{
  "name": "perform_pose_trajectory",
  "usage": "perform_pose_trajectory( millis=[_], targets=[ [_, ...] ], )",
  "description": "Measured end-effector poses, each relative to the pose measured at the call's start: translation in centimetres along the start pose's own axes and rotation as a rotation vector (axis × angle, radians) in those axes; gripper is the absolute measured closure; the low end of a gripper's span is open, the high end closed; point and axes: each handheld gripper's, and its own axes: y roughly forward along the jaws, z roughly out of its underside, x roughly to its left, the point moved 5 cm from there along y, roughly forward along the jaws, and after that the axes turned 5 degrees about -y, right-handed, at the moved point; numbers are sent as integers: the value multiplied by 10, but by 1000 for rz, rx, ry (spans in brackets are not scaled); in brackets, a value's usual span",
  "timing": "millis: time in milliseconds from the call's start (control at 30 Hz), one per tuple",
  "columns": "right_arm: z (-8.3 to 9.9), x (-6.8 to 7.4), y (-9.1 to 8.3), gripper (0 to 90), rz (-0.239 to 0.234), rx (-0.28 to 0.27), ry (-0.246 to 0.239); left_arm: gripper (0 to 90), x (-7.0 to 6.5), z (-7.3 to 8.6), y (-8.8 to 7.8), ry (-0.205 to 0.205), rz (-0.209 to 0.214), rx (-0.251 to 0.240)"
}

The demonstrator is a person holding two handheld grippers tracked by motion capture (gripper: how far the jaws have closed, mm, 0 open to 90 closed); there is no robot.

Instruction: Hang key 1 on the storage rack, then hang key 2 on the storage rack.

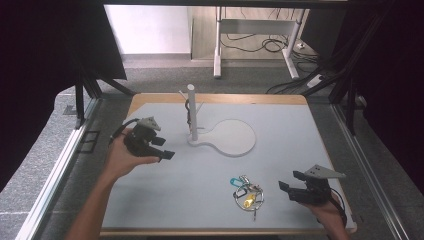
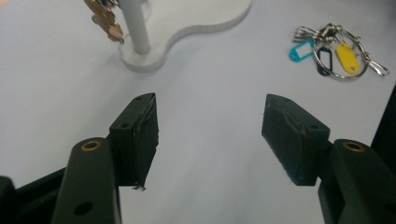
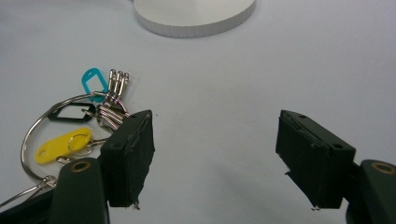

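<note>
High view: a pale table mat (image 1: 280,150) on carpeted flooring carries a white key stand (image 1: 192,112), keys (image 2: 105,18) hanging from its post, presumably parked there. The left gripper (image 1: 167,154), beside it, has jaws spread and empty; the right gripper (image 1: 285,186), likewise spread, sits near the key ring (image 1: 246,194), seemingly poised to grab it.

key ring (image 1: 246,192), coloured tags, flat on table
</note>
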Motion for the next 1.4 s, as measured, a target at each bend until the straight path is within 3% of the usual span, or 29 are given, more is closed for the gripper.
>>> perform_pose_trajectory(
  millis=[233, 367, 433, 467, 533, 633, 800, 933, 1167, 1300, 1400],
  targets=[
    [-13, 5, -4, 295, -31, -3, -39, 375, -12, 31, 11, 16, -18, 10],
    [-17, 8, -2, 298, -33, 49, -86, 370, -20, 48, 19, 14, -17, 19],
    [-19, 10, -2, 300, -23, 72, -110, 371, -24, 57, 25, 21, -37, 27],
    [-20, 11, -2, 301, -25, 80, -118, 374, -26, 60, 28, 12, -25, 28],
    [-24, 14, -3, 307, -26, 94, -142, 375, -28, 65, 32, 16, -13, 31],
    [-33, 19, -5, 316, -28, 110, -173, 377, -30, 67, 34, 30, -39, 55],
    [-51, 35, -9, 328, -35, 136, -245, 370, -31, 68, 29, 15, -38, 18],
    [-64, 49, -8, 362, -71, 182, -282, 363, -33, 70, 26, 11, -34, 4],
    [-76, 83, -4, 459, -191, 303, -361, 361, -43, 77, 26, 18, -34, 20],
    [-74, 97, 3, 532, -240, 367, -391, 361, -37, 81, 24, -13, -31, 15],
    [-66, 106, 13, 586, -305, 436, -404, 361, -34, 85, 24, -9, -35, 36]
  ],
)
